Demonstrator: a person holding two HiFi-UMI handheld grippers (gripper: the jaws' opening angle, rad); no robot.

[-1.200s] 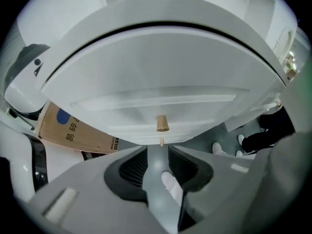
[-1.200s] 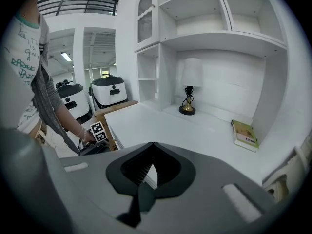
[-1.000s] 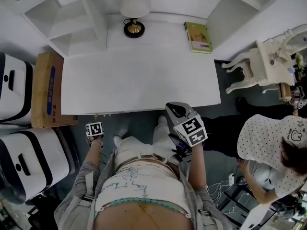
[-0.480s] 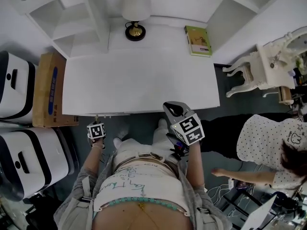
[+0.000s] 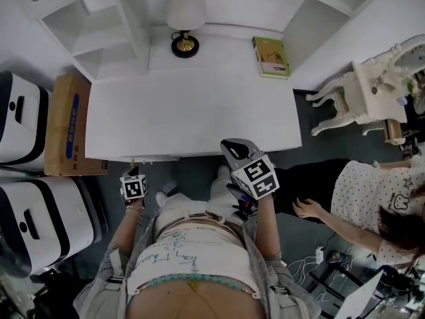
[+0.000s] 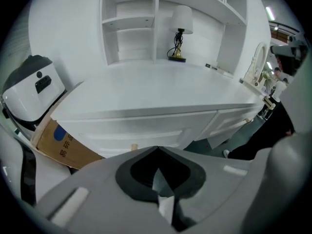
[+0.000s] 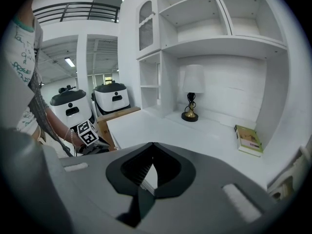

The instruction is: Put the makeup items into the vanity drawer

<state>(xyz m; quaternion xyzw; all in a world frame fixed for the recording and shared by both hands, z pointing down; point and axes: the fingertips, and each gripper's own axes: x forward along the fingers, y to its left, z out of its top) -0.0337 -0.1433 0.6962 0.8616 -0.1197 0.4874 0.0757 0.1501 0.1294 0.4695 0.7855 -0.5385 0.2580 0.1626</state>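
Both pressed shut and empty, the left gripper (image 6: 157, 150) and right gripper (image 7: 152, 145) are hovering by the white vanity desk (image 5: 192, 111) — the brown cardboard box (image 5: 60, 135) beside it showing blue Chinese print.

Lamp (image 5: 185, 43) and book (image 5: 271, 56) at the back of the vanity top (image 5: 192, 111), cardboard box (image 5: 66, 125) to its left.

Person: white top (image 5: 192, 258), green handwriting-style print, teal beaded band near hem. Grey overshirt, open front, grey sleeves (image 5: 114, 261). Pale trousers (image 5: 189, 208), light shoes (image 5: 163, 193). Bead bracelet (image 5: 133, 211) at left wrist. Left gripper (image 5: 133, 169), right gripper (image 5: 231, 146): grey moulded shells, dark recess round jaws, black-and-white marker cubes (image 5: 255, 176).
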